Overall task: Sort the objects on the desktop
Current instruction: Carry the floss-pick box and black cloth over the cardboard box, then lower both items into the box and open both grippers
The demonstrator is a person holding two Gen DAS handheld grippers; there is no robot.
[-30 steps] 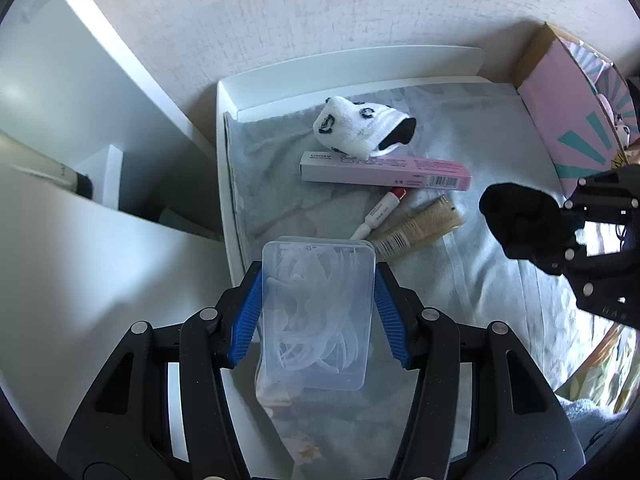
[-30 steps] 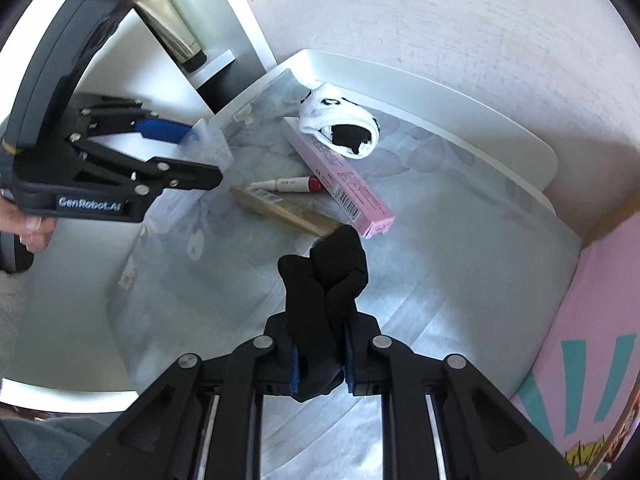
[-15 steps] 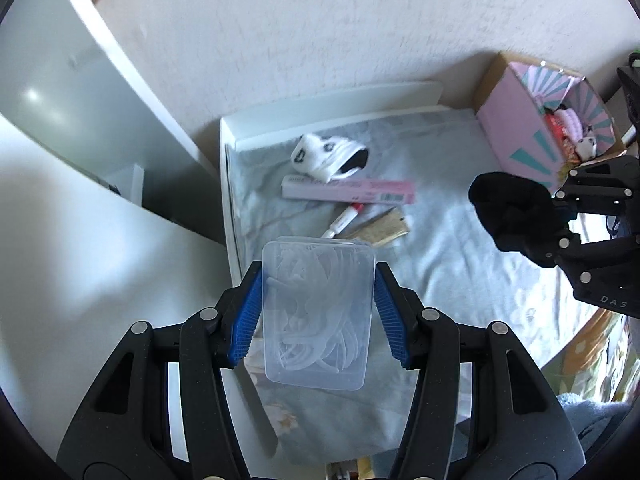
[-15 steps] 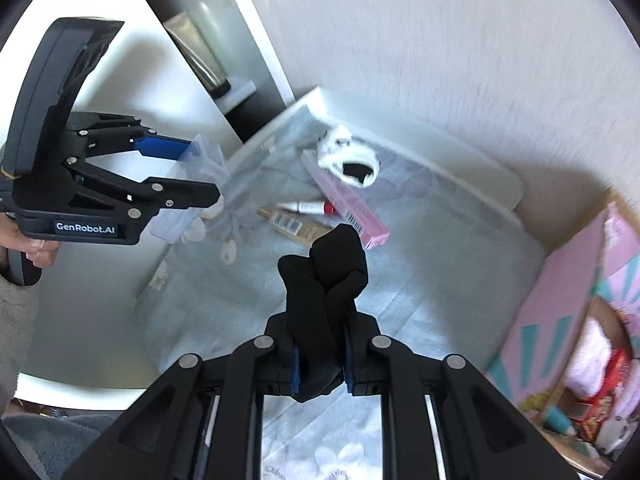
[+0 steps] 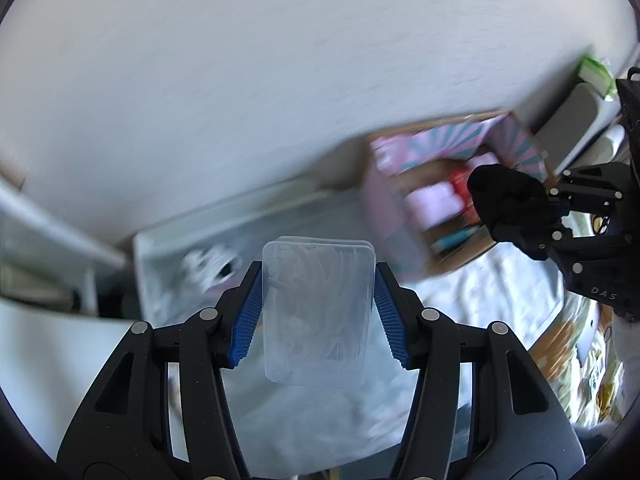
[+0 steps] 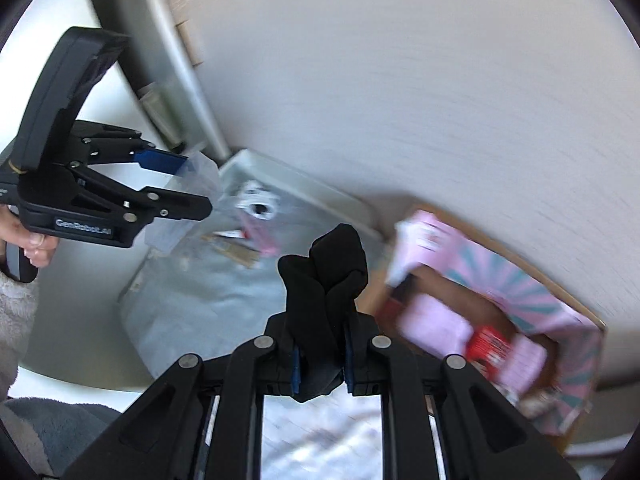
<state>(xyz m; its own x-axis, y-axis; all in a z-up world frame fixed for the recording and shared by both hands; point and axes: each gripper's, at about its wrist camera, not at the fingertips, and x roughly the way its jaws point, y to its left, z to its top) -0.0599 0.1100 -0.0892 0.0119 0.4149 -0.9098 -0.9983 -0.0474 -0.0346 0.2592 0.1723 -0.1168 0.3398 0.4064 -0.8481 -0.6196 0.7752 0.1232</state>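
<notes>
Both grippers higher; hand (image 6: 34,240) right-view only.

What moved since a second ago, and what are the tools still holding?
Both tools lifted up and away from the grey cloth, swinging toward the pink box, now in fuller view. The left tool still clamps the clear plastic case; the right tool still pinches the black sock. Nothing was let go.

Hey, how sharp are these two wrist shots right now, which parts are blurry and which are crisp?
Left wrist view: the clear plastic box in the left gripper is crisp; the tray and pink carton behind smear. Right wrist view: the black sock in the right gripper stays sharp; the white sock and the carton are streaked.
</notes>
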